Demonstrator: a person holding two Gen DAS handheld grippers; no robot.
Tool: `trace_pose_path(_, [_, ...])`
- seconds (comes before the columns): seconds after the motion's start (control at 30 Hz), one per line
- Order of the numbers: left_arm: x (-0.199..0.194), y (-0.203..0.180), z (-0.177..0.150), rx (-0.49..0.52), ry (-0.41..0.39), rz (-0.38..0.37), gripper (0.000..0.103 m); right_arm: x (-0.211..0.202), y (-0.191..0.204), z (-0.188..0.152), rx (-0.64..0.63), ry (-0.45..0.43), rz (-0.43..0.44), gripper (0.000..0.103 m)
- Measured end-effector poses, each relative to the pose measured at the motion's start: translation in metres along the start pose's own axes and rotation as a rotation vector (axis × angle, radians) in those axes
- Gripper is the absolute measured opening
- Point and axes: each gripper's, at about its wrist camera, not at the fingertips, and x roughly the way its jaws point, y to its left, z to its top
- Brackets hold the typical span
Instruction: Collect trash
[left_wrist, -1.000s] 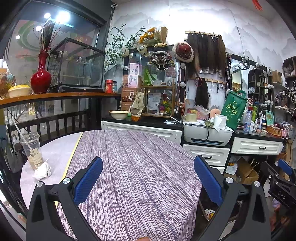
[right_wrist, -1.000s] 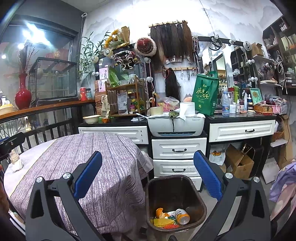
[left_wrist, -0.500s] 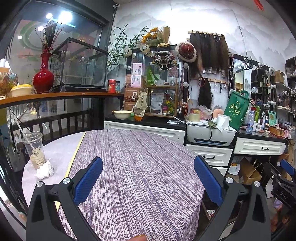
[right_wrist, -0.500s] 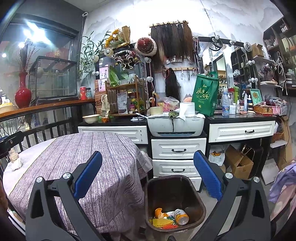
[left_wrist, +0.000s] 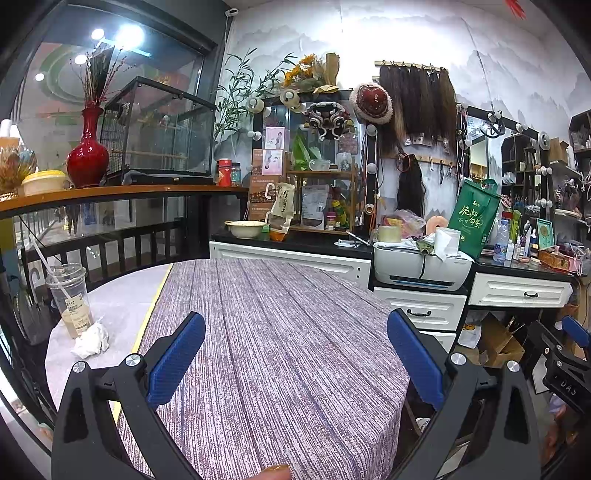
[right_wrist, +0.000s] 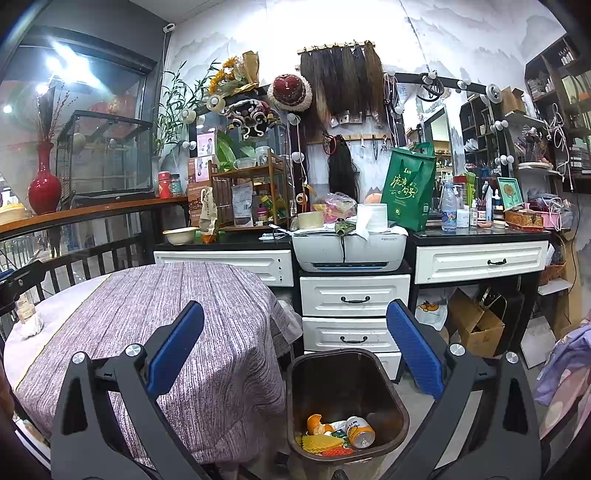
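A clear plastic cup (left_wrist: 70, 299) with a straw and some brown drink stands at the table's far left, with a crumpled white tissue (left_wrist: 90, 339) beside it. Both show small in the right wrist view, the tissue (right_wrist: 31, 326) at the left edge. My left gripper (left_wrist: 295, 354) is open and empty over the purple tablecloth (left_wrist: 280, 332), well right of the cup. My right gripper (right_wrist: 295, 347) is open and empty above a dark trash bin (right_wrist: 345, 402) on the floor, which holds a can (right_wrist: 360, 432), orange peel and wrappers.
The round table (right_wrist: 147, 314) stands left of the bin. Behind are white drawers (right_wrist: 354, 314), a printer (right_wrist: 349, 249) and a crowded black counter. A railing with a red vase (left_wrist: 88, 155) runs on the left. Cardboard boxes (right_wrist: 474, 323) sit under the counter.
The left wrist view has shifted slightly, with the cup and tissue now a little more to the right in frame. The right gripper has barely moved. Both grippers stay open.
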Motion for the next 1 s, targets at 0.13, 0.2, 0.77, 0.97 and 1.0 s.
trace_pose_path(0.13, [0.000,0.000,0.000,0.003,0.000,-0.001,0.098,0.000,0.000,0.000,0.000,0.000,0.000,0.097])
trace_pose_path(0.2, [0.000,0.000,0.000,0.003,0.001,0.001,0.098,0.000,0.000,0.000,-0.001,0.002,0.000,0.097])
trace_pose_path(0.77, [0.001,0.016,0.001,0.020,0.013,-0.012,0.098,0.001,-0.002,0.000,-0.003,0.001,-0.001,0.097])
trace_pose_path(0.97, [0.004,0.013,0.001,0.037,0.006,-0.017,0.098,0.002,-0.004,0.000,-0.003,0.005,-0.001,0.097])
trace_pose_path(1.0, [0.005,0.014,0.001,0.038,0.009,-0.017,0.098,0.002,-0.005,0.000,-0.003,0.005,-0.001,0.097])
